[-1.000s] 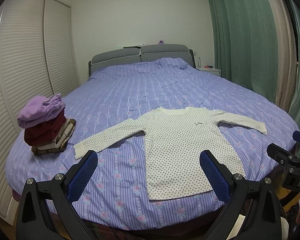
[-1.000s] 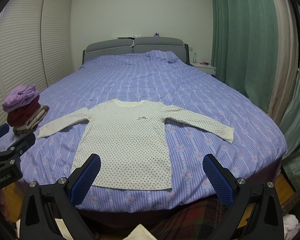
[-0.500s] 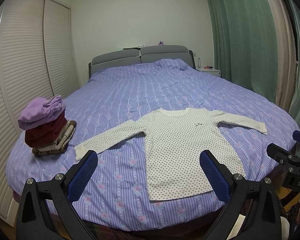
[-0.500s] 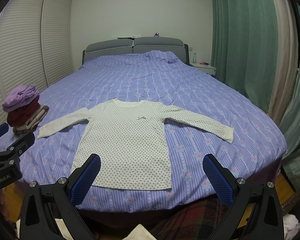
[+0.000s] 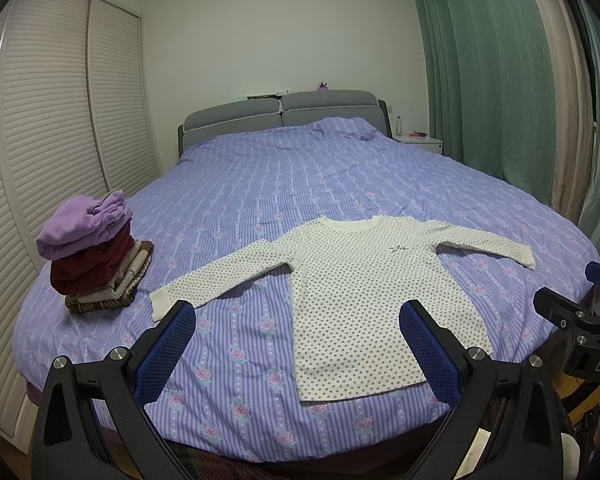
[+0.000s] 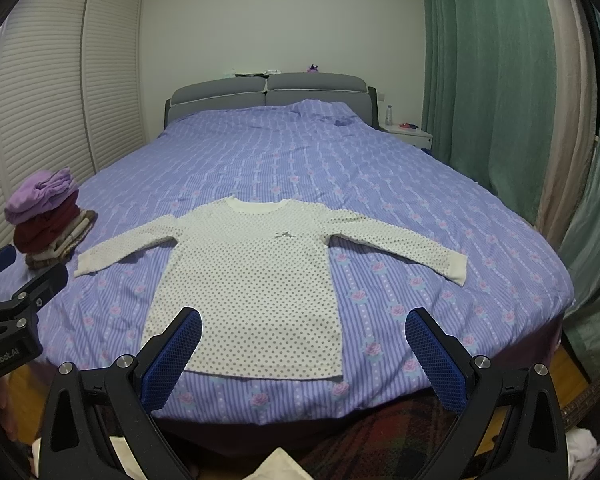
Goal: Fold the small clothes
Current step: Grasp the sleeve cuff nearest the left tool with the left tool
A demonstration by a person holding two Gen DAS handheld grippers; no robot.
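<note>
A cream long-sleeved top with brown dots (image 5: 364, 284) lies flat, sleeves spread, front up, near the foot of the bed; it also shows in the right wrist view (image 6: 252, 276). My left gripper (image 5: 298, 344) is open and empty, held off the bed's foot edge, above the top's hem and left sleeve cuff. My right gripper (image 6: 302, 346) is open and empty, held off the foot edge in front of the hem. Neither touches the cloth.
A stack of folded clothes (image 5: 94, 248), lilac on top, sits at the bed's left edge (image 6: 46, 216). The purple striped bedspread (image 5: 300, 172) covers the bed. Louvred wardrobe doors (image 5: 40, 128) stand left, green curtains (image 5: 480, 80) right, a nightstand (image 5: 420, 144) by the headboard.
The left wrist view has tilted down a little, so the bed sits slightly higher in the frame. The top and the right gripper have not moved.
</note>
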